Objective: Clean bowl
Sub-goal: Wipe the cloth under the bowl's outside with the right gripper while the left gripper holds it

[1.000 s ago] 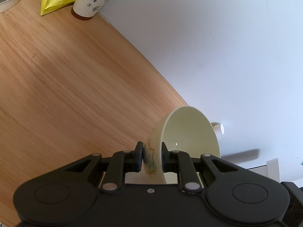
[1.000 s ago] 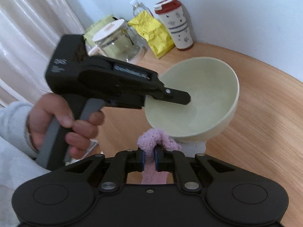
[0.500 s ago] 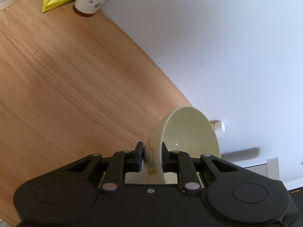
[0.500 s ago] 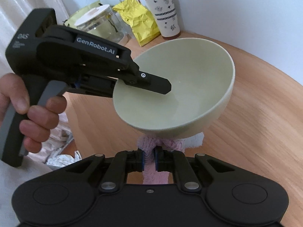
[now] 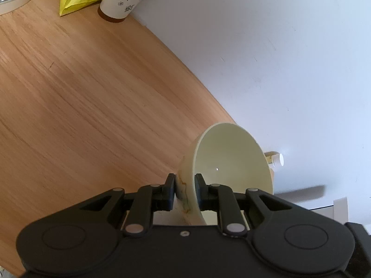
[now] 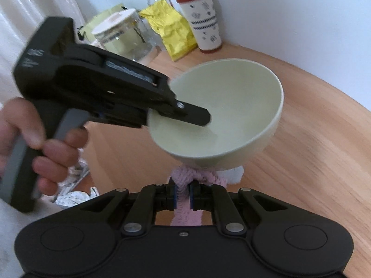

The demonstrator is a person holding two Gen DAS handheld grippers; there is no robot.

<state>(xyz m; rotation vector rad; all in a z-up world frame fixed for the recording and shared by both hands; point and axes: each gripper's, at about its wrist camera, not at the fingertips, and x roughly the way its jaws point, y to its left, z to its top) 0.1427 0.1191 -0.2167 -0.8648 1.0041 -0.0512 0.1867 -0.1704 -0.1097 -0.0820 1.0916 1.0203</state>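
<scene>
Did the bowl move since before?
Yes. In the right wrist view the bowl, pinched by the left gripper, has swung back right and lower against the cup since half a second ago. It sits just above the pink cloth.

- The bowl [image 6: 234, 106] looks like smooth glazed ceramic, pale cream, with a small glint inside and an orange-brown smear on its outer wall [image 5: 184, 194].
- The cloth [image 6: 185, 180] is pink fuzzy terry, matt and nubby.
- Both the left gripper [image 5: 184, 191] and the right gripper [image 6: 182, 196] are matt black plastic with small shiny metal pins.
- The table [image 5: 81, 97] is light wood with visible grain (low sheen).
- The yellow bag [image 6: 172, 33] is crinkled and glossy.
- The jar [image 6: 120, 37] is clear glass.
</scene>
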